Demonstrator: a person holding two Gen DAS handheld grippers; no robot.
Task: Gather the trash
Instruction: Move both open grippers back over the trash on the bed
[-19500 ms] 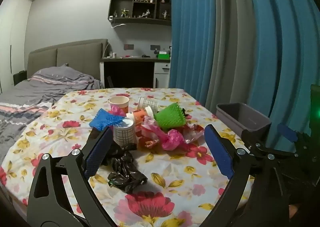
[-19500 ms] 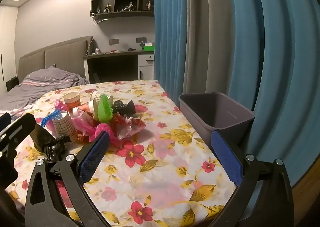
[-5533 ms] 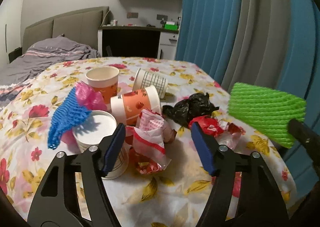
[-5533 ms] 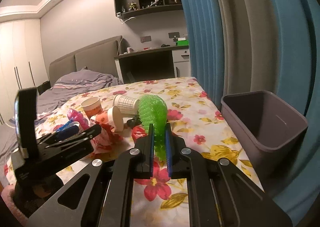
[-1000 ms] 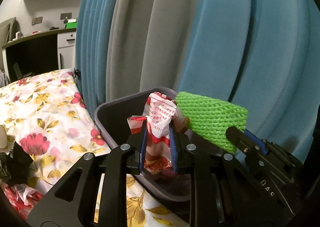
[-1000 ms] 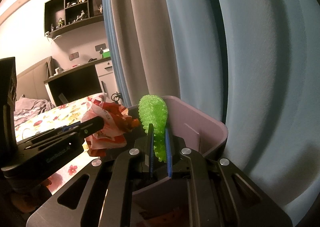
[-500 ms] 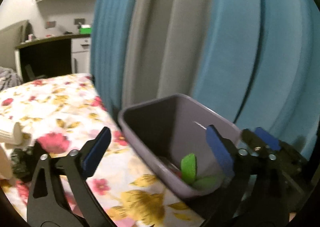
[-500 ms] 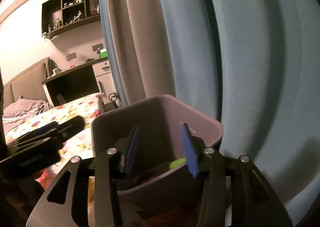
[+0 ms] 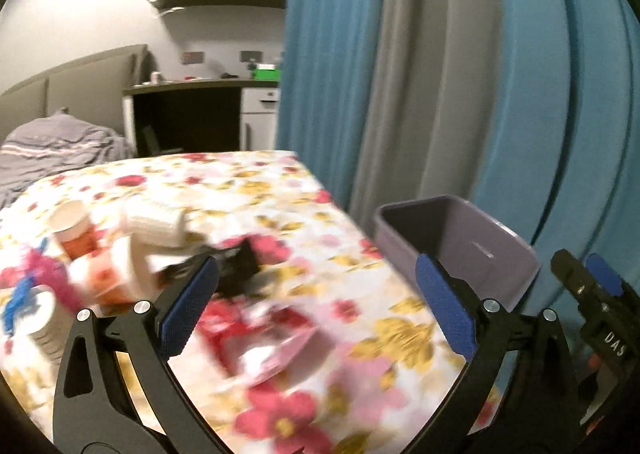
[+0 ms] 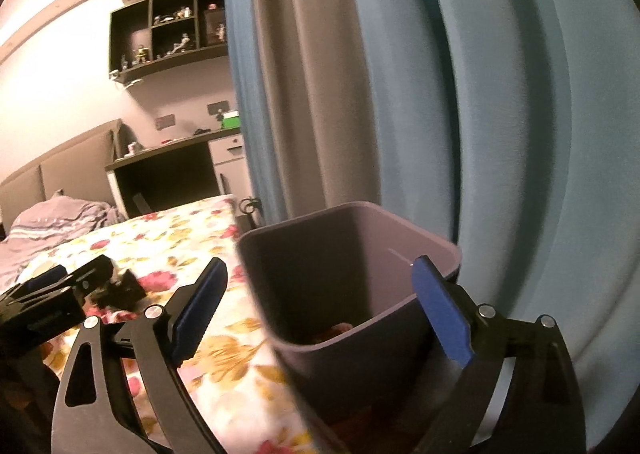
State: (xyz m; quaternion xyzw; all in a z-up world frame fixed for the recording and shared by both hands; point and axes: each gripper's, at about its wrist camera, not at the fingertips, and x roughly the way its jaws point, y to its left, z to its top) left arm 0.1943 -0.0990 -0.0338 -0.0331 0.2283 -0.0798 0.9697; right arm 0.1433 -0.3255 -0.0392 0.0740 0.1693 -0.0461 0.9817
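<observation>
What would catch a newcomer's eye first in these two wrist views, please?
Probably the grey bin beside the blue curtain, right before the right gripper, whose jaws have just been opening and hold nothing. Then the blurred heap of paper cups and wrappers on the floral tablecloth, beyond the open left gripper.

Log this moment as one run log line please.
left gripper: open, empty | right gripper: jaws just opened, empty, at bin | cups remain on table

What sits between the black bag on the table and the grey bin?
In the left wrist view, only bare floral tablecloth separates the black bag from the grey bin.
</observation>
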